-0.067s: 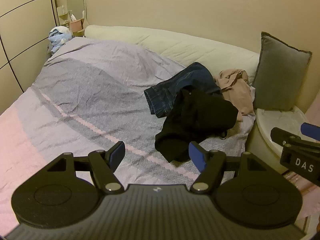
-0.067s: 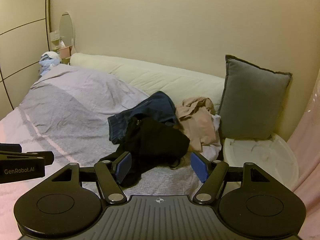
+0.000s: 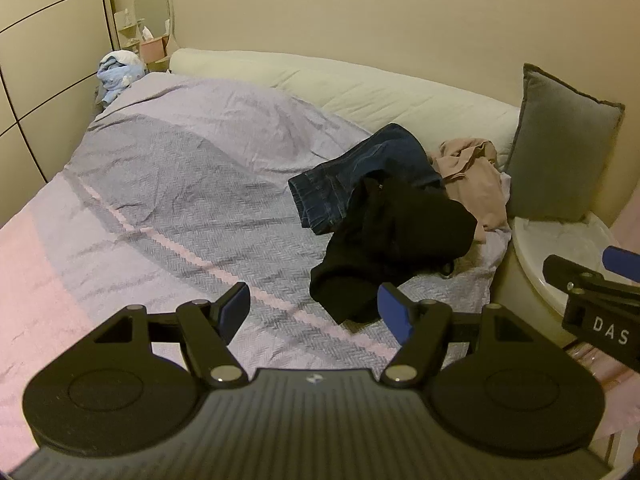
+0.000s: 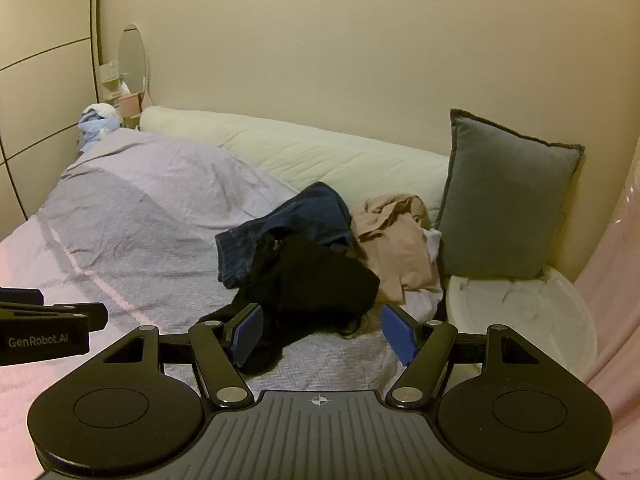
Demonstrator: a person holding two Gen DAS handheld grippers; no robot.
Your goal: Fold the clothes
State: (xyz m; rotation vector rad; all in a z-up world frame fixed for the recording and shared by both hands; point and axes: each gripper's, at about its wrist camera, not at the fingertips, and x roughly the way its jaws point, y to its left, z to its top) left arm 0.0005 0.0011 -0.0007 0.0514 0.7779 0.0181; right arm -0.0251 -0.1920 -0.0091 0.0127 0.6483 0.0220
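Almost nothing is moving since the earlier frame: both views are staying the same. The left gripper [image 3: 314, 312] and right gripper [image 4: 320, 330] are standing wide and empty. The black garment [image 4: 308, 280] is lying crumpled just ahead of the jaws, with the jeans [image 4: 288, 220] and beige top [image 4: 396, 240] behind it, so no grasp is happening.

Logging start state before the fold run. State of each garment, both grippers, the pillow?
Black garment: crumpled, unfolded, on top of the jeans.
Jeans: bunched, unfolded.
Beige garment: heaped, unfolded.
Left gripper: open, empty.
Right gripper: open, empty.
Grey pillow: upright by the wall.
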